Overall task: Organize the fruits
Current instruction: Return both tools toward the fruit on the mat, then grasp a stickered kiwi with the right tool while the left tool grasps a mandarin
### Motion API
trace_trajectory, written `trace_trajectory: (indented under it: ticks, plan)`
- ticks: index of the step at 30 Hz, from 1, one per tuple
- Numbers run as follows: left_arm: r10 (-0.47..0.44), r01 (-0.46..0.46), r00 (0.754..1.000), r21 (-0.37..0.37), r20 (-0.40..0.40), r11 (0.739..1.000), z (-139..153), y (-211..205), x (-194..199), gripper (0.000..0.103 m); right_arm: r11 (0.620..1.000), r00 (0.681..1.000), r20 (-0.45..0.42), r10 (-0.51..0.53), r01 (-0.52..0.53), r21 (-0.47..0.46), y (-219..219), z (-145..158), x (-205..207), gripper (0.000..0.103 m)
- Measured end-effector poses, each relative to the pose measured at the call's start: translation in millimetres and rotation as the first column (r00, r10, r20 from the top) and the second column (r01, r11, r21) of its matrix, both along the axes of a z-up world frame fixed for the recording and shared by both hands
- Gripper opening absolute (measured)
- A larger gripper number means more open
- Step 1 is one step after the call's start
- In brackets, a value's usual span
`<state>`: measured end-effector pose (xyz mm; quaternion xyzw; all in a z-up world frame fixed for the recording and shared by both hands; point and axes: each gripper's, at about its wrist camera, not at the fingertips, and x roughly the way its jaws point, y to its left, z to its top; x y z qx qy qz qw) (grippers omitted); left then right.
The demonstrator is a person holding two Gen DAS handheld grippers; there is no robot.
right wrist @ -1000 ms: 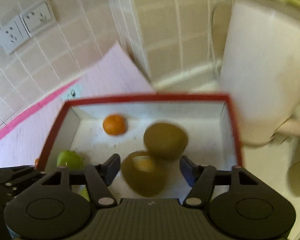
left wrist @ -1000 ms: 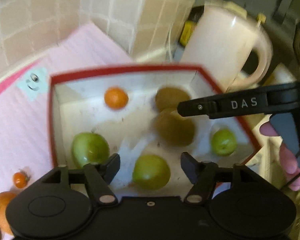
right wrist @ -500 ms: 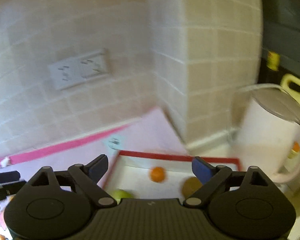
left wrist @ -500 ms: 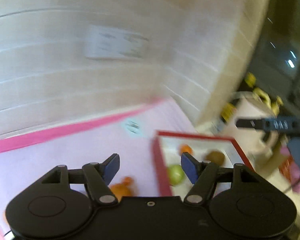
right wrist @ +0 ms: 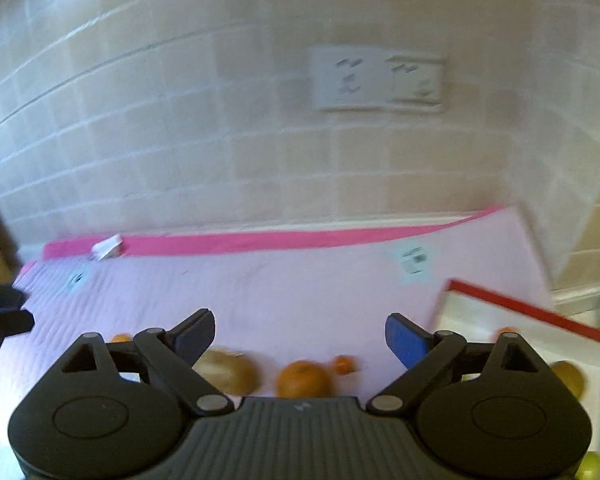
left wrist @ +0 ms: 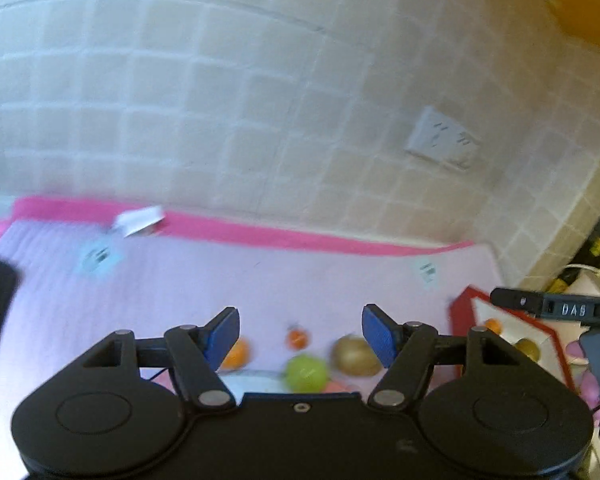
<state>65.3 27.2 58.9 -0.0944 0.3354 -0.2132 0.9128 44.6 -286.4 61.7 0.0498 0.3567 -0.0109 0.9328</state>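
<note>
My left gripper [left wrist: 300, 334] is open and empty above the pink mat [left wrist: 260, 280]. Beneath it lie an orange [left wrist: 236, 354], a small red-orange fruit [left wrist: 297, 338], a green apple [left wrist: 306, 374] and a brown kiwi [left wrist: 354, 354]. My right gripper [right wrist: 300, 336] is open wide with nothing between its pads. Under it lie a kiwi [right wrist: 228, 372], an orange [right wrist: 304, 380] and a small orange fruit [right wrist: 344, 364]. The red-rimmed white box [right wrist: 532, 312] at the right holds a kiwi [right wrist: 568, 376], an orange [right wrist: 508, 330] and a green apple [right wrist: 590, 466].
A tiled wall with a double socket [right wrist: 376, 78] rises behind the mat. In the left wrist view one finger of the right gripper [left wrist: 556, 308] reaches over the box [left wrist: 464, 312], with a white kettle [left wrist: 592, 280] behind. Both views are blurred by motion.
Both grippers swung left, away from over the box and toward the loose fruits on the mat. The kiwi that sat between the right jaws is gone from them, and those jaws stand wider.
</note>
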Motion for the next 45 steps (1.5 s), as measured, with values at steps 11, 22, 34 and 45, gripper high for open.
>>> trace_trajectory:
  ticks: [11,22,34,45]
  plan:
    - [-0.05,0.066,0.992,0.133,-0.119,0.989,-62.1,18.6,-18.4,0.08,0.975,0.966,-0.181,0.187,-0.205,-0.083,67.8,-53.4,39.6,0.093]
    - [-0.249,0.283,0.957,0.276,-0.151,0.919,-105.8,-58.7,-2.9,0.08,0.819,0.842,-0.353,0.409,-0.509,-0.265,106.1,-97.0,69.7,0.091]
    - [-0.349,0.391,0.911,0.195,-0.218,0.899,-125.4,-75.5,20.2,0.063,0.766,0.737,-0.471,0.485,-0.618,-0.178,108.0,-126.6,110.8,0.069]
    - [-0.388,0.423,0.899,0.173,-0.203,0.889,-124.8,-74.4,14.1,0.043,0.803,0.736,-0.474,0.483,-0.588,-0.094,96.9,-129.5,120.1,0.06]
